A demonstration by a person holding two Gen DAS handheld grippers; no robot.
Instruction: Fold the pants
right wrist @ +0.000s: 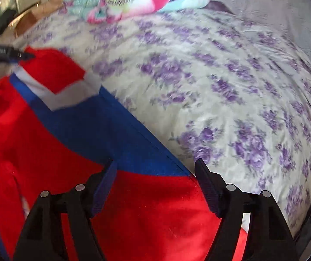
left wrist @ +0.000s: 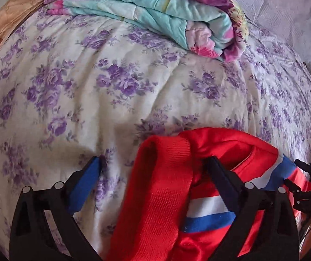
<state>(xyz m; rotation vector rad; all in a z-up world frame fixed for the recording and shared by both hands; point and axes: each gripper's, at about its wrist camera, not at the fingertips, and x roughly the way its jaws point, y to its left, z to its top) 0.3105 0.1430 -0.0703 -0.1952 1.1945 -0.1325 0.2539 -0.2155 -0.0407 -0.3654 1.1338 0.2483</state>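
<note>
- Pants (left wrist: 177, 195): red knit fabric with a wide ribbed band that runs up between my left fingers, plus white and blue stripes across the side; soft, bunched and folded over on itself, with a pocket-like opening showing near the top fold. They lie at the near edge of the bed, under both of my claws.
- Same pants in the right wrist view (right wrist: 133, 206): smooth red panel with a broad blue diagonal stripe and a white chevron band, spread out to the left; picture slightly blurred.
- Left gripper (left wrist: 155, 174): black frame, blue pad on one finger; fingers spread wide, released, with the ribbed red band lying between them and not pinched.
- Right gripper (right wrist: 155, 174): black frame, ridged dark pads; fingers spread wide, released, poised over the red and blue cloth.
- Right gripper seen from my left camera (left wrist: 307, 187): black linkage at the far right edge, beside the striped cloth.
- Bedspread (left wrist: 90, 87): cream quilted cover printed with purple roses, puckered along its stitching, covering the whole bed.
- Folded quilt (left wrist: 155, 15): thick, soft, turquoise with pink and purple flowers, stacked in layers at the far side of the bed, well apart from the pants.
- Wall (left wrist: 286, 21): pale, with a faint textured pattern, behind the bed.
- Tan cloth (left wrist: 14, 15): crumpled, at the far left edge of the bed.
</note>
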